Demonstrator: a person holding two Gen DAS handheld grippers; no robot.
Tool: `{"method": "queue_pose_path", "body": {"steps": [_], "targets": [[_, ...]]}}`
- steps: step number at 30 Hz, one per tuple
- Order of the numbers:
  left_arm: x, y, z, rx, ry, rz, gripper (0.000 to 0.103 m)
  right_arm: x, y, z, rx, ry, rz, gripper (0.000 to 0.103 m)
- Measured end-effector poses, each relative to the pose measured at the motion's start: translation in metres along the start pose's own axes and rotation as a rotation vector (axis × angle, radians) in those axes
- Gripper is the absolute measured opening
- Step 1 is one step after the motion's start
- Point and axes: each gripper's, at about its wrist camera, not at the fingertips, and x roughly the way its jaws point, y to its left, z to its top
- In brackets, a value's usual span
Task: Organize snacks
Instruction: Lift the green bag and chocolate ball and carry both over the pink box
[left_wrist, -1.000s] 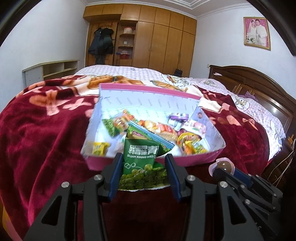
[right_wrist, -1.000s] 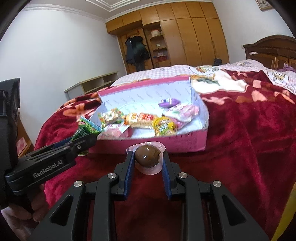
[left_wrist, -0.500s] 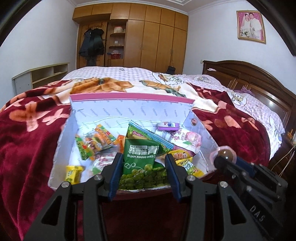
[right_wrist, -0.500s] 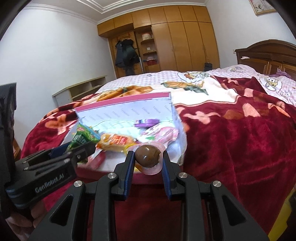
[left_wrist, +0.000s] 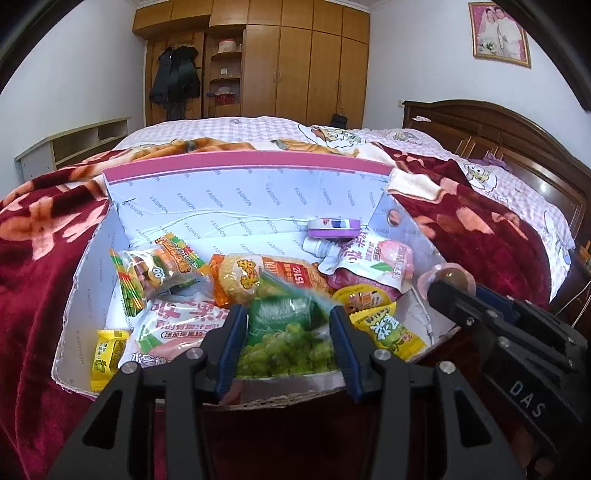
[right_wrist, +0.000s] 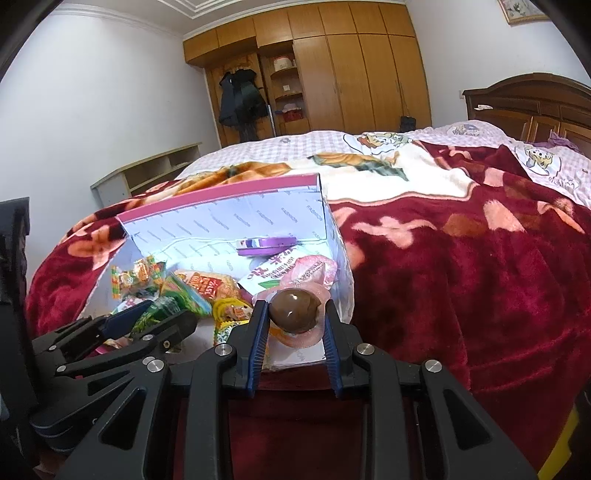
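Note:
A pink-rimmed white cardboard box (left_wrist: 243, 162) lies on the bed and holds several snack packets. My left gripper (left_wrist: 288, 328) is shut on a green pea snack bag (left_wrist: 284, 343), held over the box's near edge. My right gripper (right_wrist: 293, 317) is shut on a brown packaged egg (right_wrist: 293, 308) in clear pink-edged wrap, held over the box's near right corner (right_wrist: 340, 258). The right gripper and egg (left_wrist: 448, 275) also show at the right of the left wrist view. The left gripper (right_wrist: 162, 317) shows at lower left in the right wrist view.
In the box lie an orange cracker pack (left_wrist: 266, 280), a peach drink pouch (left_wrist: 369, 258), a purple tin (left_wrist: 334, 225), a yellow candy (left_wrist: 109, 347) and a striped packet (left_wrist: 155, 269). A dark red blanket (right_wrist: 461, 277) covers the bed. A wooden headboard (left_wrist: 498, 136) stands at right.
Both grippers have moved forward with their snacks, from short of the box to over its near edge. The pea bag now tilts forward and looks blurred.

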Motion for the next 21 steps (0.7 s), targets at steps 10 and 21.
{"method": "queue_pose_path", "body": {"steps": [10, 21], "targets": [[-0.0001, -0.0003, 0.0005, 0.002, -0.003, 0.004, 0.049, 0.0047, 0.0007, 0.0004, 0.003, 0.009, 0.005, 0.030], [-0.0005, 0.0001, 0.0006, 0.000, -0.003, 0.003, 0.050, 0.0062, 0.0037, -0.0006, 0.003, 0.021, 0.009, 0.031]]}}
